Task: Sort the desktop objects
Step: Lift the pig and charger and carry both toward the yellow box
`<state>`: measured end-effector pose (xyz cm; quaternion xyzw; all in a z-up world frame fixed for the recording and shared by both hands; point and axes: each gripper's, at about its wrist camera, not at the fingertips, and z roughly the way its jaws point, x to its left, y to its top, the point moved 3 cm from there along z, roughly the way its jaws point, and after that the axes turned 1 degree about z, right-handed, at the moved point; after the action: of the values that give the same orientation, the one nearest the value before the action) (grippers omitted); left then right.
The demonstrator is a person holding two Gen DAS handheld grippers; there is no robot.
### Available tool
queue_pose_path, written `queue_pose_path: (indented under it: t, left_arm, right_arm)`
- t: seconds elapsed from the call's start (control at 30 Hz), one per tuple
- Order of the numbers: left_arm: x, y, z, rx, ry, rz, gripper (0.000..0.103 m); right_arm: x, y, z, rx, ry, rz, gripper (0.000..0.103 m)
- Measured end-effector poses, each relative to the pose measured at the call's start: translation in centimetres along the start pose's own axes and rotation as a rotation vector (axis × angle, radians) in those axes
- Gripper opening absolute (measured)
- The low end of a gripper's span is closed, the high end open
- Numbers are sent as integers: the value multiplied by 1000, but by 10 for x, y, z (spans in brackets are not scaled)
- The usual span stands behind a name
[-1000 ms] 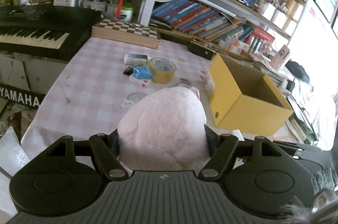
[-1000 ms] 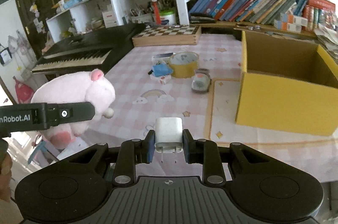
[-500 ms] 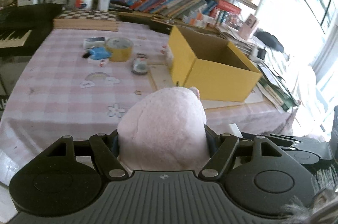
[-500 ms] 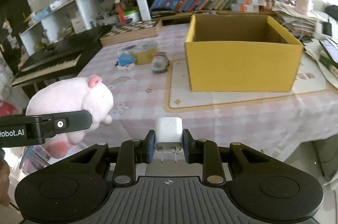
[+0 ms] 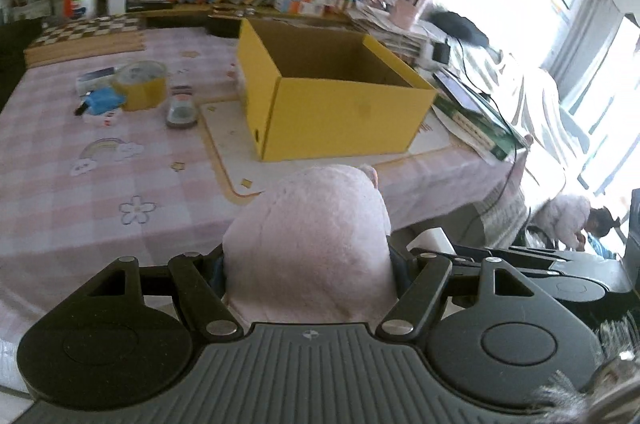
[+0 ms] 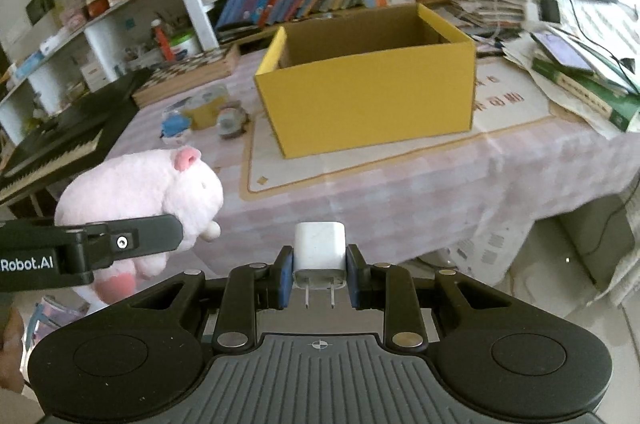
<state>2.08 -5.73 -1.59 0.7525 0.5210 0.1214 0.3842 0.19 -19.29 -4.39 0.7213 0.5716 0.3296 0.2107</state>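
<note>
My left gripper (image 5: 310, 264) is shut on a pink plush pig (image 5: 312, 240), held in the air off the table's near edge; the pig also shows in the right wrist view (image 6: 152, 192), with the left gripper's finger (image 6: 120, 244) across it. My right gripper (image 6: 320, 278) is shut on a white charger plug (image 6: 320, 254), prongs pointing back at the camera, also off the table's edge. An open yellow cardboard box (image 5: 332, 92) stands on the pink checked tablecloth (image 5: 100, 192) ahead; it looks empty and also shows in the right wrist view (image 6: 372, 100).
A yellow tape roll (image 5: 140, 84), a blue object (image 5: 100, 100), a small round item (image 5: 182, 106) and a white box (image 5: 94, 78) lie left of the yellow box. A chessboard (image 5: 88, 36) and keyboard (image 6: 60, 144) sit behind. Books and papers (image 6: 580, 72) pile up right.
Both grippers have swung to the right and back from the table with their objects still held. The yellow box now lies straight ahead, and the table's near edge shows below.
</note>
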Motion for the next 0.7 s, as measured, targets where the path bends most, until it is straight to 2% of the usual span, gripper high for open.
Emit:
queue_pose_path:
  t: [0.7]
  left_arm:
    - [-26, 25, 27, 12, -52, 64, 70]
  right_arm:
    - [-32, 18, 8, -5, -37, 30, 26]
